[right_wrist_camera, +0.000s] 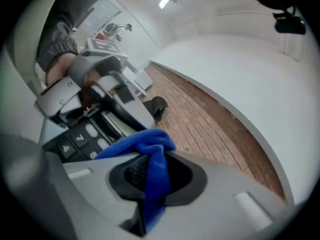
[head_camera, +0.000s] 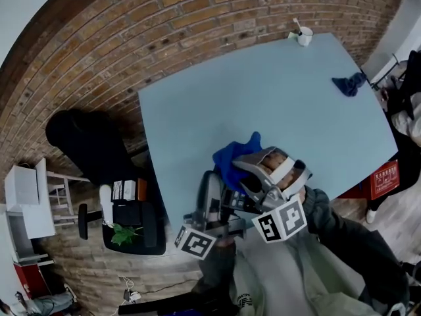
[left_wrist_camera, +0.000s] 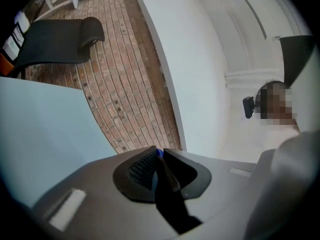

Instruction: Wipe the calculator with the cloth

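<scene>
Step in hand: the wipe stroke, judged at or just short of first contact.

Holds the calculator (right_wrist_camera: 82,134) in the left claw (left_wrist_camera: 159,156), jaws narrow and clamped on the thin dark edge of the case, keypad facing the right gripper view. Pinches a fold of the blue cloth (right_wrist_camera: 147,144) in the right claw (right_wrist_camera: 155,171), jaws narrow and shut on the fabric, with a loose bunch spilling forward past the tips. Places that bunch right over the lower key rows; cannot tell whether it is touching or just clear of them. Carries both items in the air near the front edge of the worktop (head_camera: 263,91), close to the body, not resting on it.

Next move, as judged: press the bunch onto the key face and drag it across keys and display, with a steady counter-hold from the left claw. Calls for light pressure only, since an edge grip on a thin case could pivot or slip. Needs enough cloth ahead of the tips to avoid hard jaw contact with the keys.

Surface: light blue worktop, smooth. Carries a white cup (head_camera: 304,37) with something upright in it at the far corner, and a second dark blue rag (head_camera: 348,83) near the far right edge.

Room: brick-pattern floor (head_camera: 131,38) and white wall (left_wrist_camera: 200,59). To the left, a black chair (head_camera: 85,137), a white shelf unit (head_camera: 26,196) and a small green plant (head_camera: 123,232). At the right, a red box (head_camera: 385,180).
</scene>
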Tool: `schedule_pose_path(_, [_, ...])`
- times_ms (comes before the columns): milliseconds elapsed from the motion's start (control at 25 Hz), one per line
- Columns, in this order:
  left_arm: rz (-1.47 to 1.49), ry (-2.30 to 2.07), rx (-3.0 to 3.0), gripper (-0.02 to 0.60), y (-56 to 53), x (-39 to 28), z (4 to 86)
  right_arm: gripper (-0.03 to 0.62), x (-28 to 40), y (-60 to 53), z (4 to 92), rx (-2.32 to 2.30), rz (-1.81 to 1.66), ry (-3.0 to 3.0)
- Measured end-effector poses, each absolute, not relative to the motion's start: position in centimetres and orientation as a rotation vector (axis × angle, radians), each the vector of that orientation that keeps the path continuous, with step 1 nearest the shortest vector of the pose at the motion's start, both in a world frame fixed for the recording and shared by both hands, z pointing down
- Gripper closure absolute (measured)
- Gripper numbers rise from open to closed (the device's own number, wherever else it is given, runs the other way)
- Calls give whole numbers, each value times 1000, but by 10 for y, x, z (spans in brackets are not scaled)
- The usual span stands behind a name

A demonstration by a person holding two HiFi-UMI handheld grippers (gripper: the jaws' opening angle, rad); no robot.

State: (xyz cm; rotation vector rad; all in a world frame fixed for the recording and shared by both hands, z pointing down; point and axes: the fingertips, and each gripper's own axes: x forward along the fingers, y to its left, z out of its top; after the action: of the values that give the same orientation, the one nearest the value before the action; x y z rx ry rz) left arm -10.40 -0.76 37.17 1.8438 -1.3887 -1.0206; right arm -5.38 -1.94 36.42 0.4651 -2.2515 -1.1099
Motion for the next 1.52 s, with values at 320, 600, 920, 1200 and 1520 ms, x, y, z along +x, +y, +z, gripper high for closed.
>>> schedule_pose_path(320, [-1158, -1431, 1737, 543, -2, -138, 372, 546, -50, 74, 378, 21, -1020, -2422])
schedule_pose_path(600, [-1220, -1426, 1724, 538, -1, -146, 363, 546, -1, -8, 381, 401, -848, -2353])
schedule_pose_path(920, [-1183, -1432, 1722, 538, -4, -140, 372, 546, -35, 20, 376, 338, -967, -2359])
schedule_pose_path(1200, [-1215, -1444, 1677, 538, 0, -159, 381, 546, -13, 48, 399, 148, -833, -2429])
schedule_pose_path(1520, [-1179, -1355, 1719, 537, -9, -132, 381, 546, -4, -25, 392, 495, -780, -2331])
